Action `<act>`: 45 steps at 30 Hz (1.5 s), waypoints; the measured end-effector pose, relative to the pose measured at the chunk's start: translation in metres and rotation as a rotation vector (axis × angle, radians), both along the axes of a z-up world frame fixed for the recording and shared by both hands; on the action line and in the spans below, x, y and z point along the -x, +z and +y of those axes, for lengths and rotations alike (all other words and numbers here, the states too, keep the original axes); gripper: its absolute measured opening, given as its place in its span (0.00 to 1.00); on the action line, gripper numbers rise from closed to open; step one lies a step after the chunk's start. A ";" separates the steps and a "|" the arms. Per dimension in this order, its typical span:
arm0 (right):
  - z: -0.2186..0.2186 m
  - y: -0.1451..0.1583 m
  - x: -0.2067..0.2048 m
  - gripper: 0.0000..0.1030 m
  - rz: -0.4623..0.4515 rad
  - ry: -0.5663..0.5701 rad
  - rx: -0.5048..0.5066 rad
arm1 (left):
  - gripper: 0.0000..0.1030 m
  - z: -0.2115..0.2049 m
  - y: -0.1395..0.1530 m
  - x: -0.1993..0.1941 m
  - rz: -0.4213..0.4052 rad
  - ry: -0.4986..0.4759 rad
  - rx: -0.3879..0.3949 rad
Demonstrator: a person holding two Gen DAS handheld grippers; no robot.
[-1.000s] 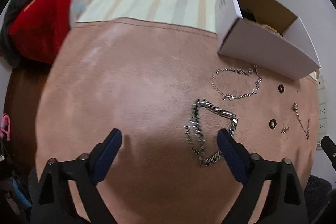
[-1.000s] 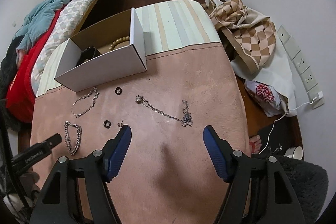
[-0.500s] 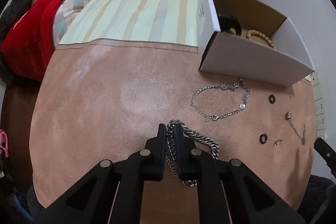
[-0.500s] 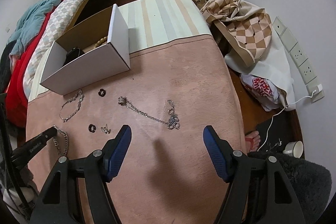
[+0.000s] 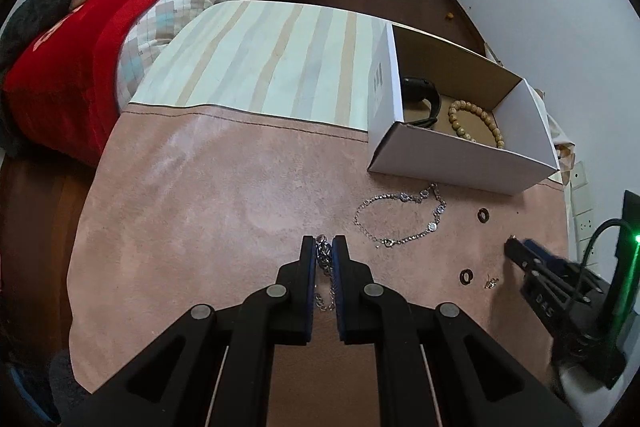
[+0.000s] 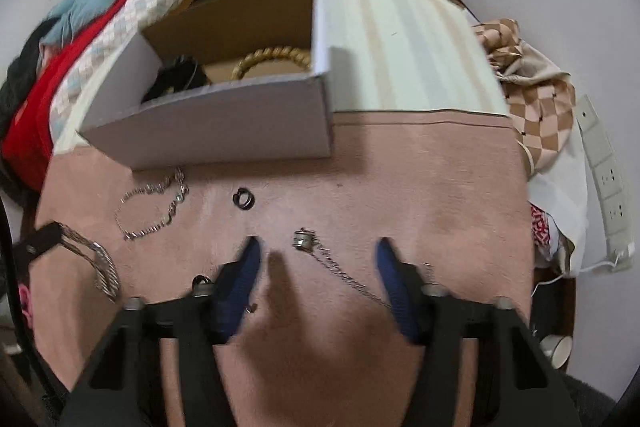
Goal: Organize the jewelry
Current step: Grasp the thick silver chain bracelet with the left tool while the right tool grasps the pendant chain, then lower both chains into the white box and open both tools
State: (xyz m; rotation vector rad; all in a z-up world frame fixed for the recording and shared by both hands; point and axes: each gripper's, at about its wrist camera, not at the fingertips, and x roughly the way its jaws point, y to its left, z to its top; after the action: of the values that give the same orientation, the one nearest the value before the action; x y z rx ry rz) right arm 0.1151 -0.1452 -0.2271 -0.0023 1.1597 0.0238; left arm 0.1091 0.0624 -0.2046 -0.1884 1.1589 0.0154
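Now left gripper point(image 5: 324, 247) fingers pinched on chunky chain point(image 5: 322, 269) trailing back toward camera, right gripper point(image 6: 316, 247) fingers wide, holding nothing.

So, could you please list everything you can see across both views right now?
Box: one, white outside and brown inside, far side of the mat.
Beaded bracelet: one, tan, in the box.
Black band: one, in the box.
Thin chain bracelet: one, silver, on the mat before the box.
Chunky chain: one, silver, gripped by the left claw.
Pendant chain: one, silver, between the right claw's fingers.
Rings: two, dark, on the mat.
Small charm: one, gold, beside the nearer ring.
Mat: one, pink.
Left claw: shut on the chunky chain.
Right claw: open, over the pendant chain.
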 end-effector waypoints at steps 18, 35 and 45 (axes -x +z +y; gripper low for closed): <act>-0.022 0.111 0.018 0.09 -0.163 -0.005 -0.255 | 0.05 -0.009 0.082 -0.007 -0.137 -0.075 0.088; 0.000 0.243 -0.037 0.09 -0.323 0.102 -0.317 | 0.05 -0.029 0.172 -0.079 -0.269 -0.154 0.152; -0.004 0.200 -0.095 0.09 -0.208 0.064 -0.325 | 0.05 -0.041 0.110 -0.129 -0.109 -0.184 0.149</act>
State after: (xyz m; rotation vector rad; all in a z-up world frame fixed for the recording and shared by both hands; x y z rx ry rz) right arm 0.2105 -0.1496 -0.0274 0.2404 0.9371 0.2630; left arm 0.2386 0.0218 -0.0945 -0.2112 1.0646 -0.2410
